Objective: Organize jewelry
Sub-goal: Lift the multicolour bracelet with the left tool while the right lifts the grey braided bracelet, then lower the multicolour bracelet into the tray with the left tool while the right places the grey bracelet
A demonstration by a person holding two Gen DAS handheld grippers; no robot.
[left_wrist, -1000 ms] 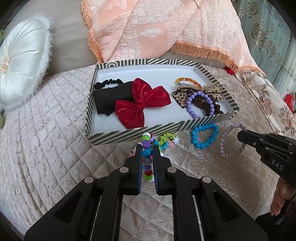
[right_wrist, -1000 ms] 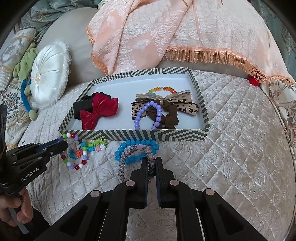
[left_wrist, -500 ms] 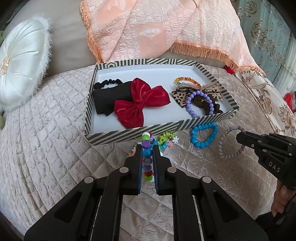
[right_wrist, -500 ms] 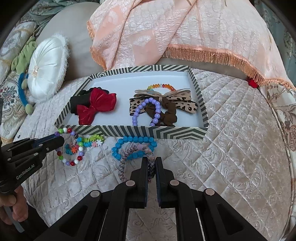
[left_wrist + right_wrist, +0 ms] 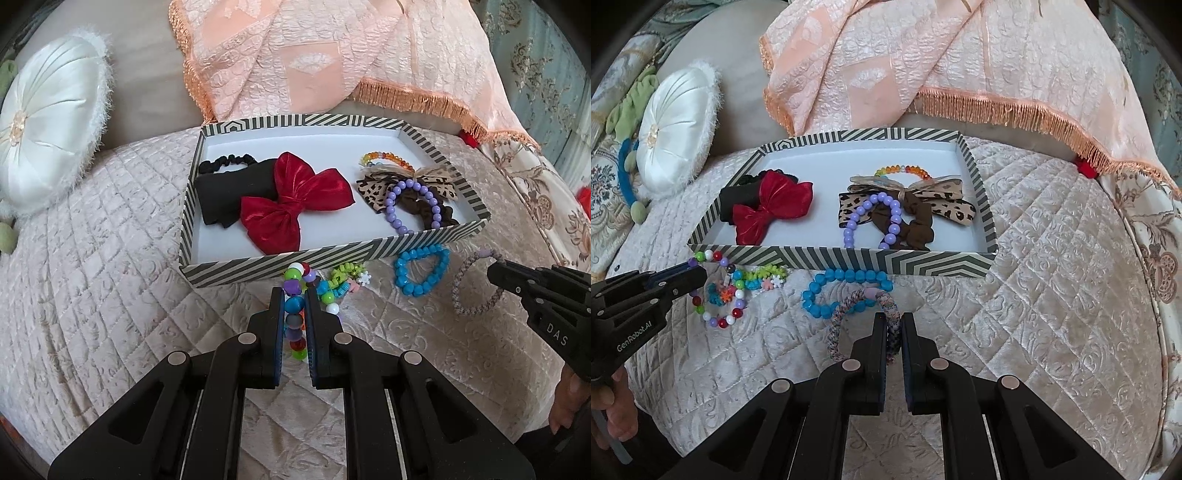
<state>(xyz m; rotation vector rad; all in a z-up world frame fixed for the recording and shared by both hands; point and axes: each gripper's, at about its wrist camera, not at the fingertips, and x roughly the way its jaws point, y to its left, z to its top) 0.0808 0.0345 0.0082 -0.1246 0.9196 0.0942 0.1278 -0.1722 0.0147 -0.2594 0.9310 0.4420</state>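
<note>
left gripper [image 5: 294,295] is clenched on the multicolour bead bracelet [image 5: 295,306], light, hard and slippery; right gripper [image 5: 894,325] grasps the soft braided bracelet [image 5: 866,314], pinching the cord.

Glossy plastic beads of the multicolored bracelet [image 5: 295,314] sit between my matt black left gripper [image 5: 294,295] pads; the woven cord bracelet [image 5: 866,321] looks rough against the quilted, sheeny bedspread [image 5: 1052,277].

Right gripper [image 5: 894,325] clamped on braided bracelet [image 5: 864,314] before striped tray [image 5: 846,260].
</note>
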